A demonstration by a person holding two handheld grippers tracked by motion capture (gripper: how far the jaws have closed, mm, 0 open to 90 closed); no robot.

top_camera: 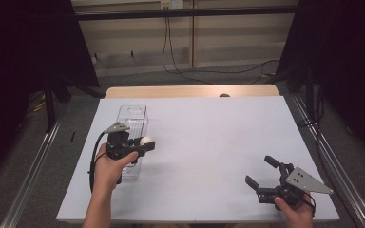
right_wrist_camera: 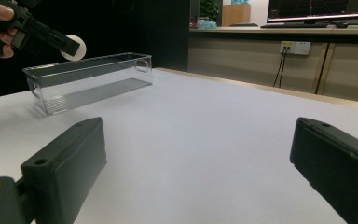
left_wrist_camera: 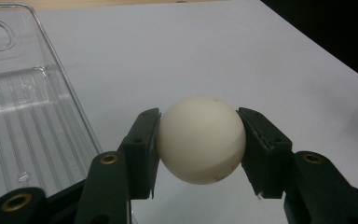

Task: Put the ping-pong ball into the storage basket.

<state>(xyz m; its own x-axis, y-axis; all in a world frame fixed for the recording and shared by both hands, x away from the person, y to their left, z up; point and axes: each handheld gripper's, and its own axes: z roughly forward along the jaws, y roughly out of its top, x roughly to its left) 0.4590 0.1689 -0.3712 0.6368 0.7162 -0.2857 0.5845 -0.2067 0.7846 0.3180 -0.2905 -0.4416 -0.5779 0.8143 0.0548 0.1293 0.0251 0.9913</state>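
- Gripping a white ball (left_wrist_camera: 201,139) between its fingers (left_wrist_camera: 142,149), the left gripper (top_camera: 145,145) hangs above the surface (top_camera: 209,142); the ball sits just right of the clear bin (top_camera: 132,124), near that bin's right wall
- Resting at the near right, well apart from the bin, the right gripper (top_camera: 261,172) has its fingers (right_wrist_camera: 65,172) spread wide with nothing between them

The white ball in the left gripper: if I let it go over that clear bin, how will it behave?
The white ball is smooth and round, pinched by the left gripper only at its sides, so it may slip. It looks light and hollow, like a ping-pong ball. Dropped into the clear bin, it would probably bounce and roll along the ribbed floor.
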